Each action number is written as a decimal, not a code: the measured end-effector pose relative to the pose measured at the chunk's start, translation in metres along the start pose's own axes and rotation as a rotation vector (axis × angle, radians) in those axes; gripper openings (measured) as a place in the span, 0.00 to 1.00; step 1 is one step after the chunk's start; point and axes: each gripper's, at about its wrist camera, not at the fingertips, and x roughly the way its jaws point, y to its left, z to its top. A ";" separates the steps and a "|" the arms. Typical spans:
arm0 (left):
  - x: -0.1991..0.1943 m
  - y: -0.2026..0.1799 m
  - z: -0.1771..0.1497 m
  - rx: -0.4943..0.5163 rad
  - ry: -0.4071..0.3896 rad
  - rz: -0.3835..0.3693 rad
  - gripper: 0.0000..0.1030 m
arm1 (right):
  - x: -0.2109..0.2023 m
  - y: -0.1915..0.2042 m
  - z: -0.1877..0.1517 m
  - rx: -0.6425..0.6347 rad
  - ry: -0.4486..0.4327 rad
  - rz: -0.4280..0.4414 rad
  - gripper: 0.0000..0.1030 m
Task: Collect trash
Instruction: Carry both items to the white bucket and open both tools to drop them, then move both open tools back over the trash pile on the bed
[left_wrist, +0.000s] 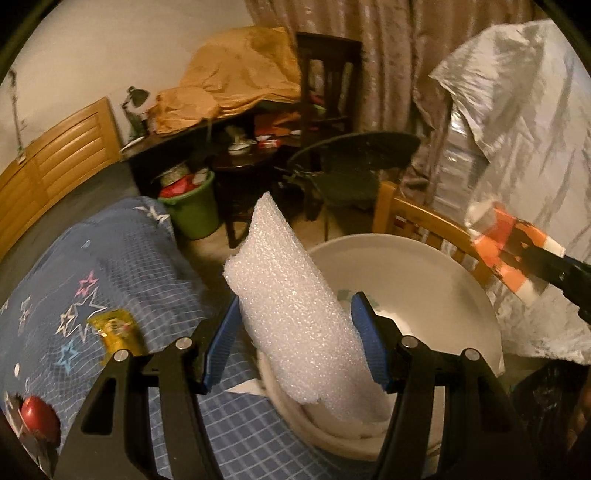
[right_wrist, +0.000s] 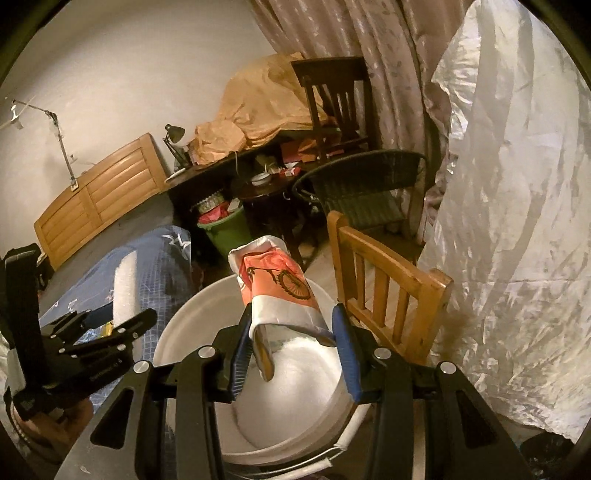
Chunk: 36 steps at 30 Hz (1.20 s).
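My left gripper (left_wrist: 297, 306) is shut on a white foam sheet (left_wrist: 291, 295), which stands up between its blue pads above the near rim of a white bucket (left_wrist: 424, 266). My right gripper (right_wrist: 291, 314) is shut on an orange and white packet (right_wrist: 280, 284) printed with a bicycle, held over the white bucket (right_wrist: 177, 321). White foam lies inside the bucket. The right wrist view shows the left gripper (right_wrist: 118, 321) at left with its foam sheet (right_wrist: 125, 280). The left wrist view shows the packet (left_wrist: 495, 240) at the right edge.
A yellow wrapper (left_wrist: 116, 328) and a red round thing (left_wrist: 38, 417) lie on the blue star-print cover (left_wrist: 122, 266). A wooden chair (right_wrist: 388, 291) stands behind the bucket, with a large crinkled plastic sheet (right_wrist: 517, 221) at right. A full green bin (right_wrist: 225, 229) sits further back.
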 end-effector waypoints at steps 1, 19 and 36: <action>0.002 -0.005 -0.001 0.016 0.003 -0.007 0.57 | 0.002 -0.003 0.000 0.005 0.005 0.002 0.42; 0.045 -0.006 0.002 -0.007 0.076 -0.068 0.89 | 0.056 0.000 0.003 0.025 0.079 0.003 0.59; 0.003 0.037 -0.030 -0.110 0.010 0.118 0.90 | 0.028 0.015 -0.013 0.022 -0.019 0.014 0.59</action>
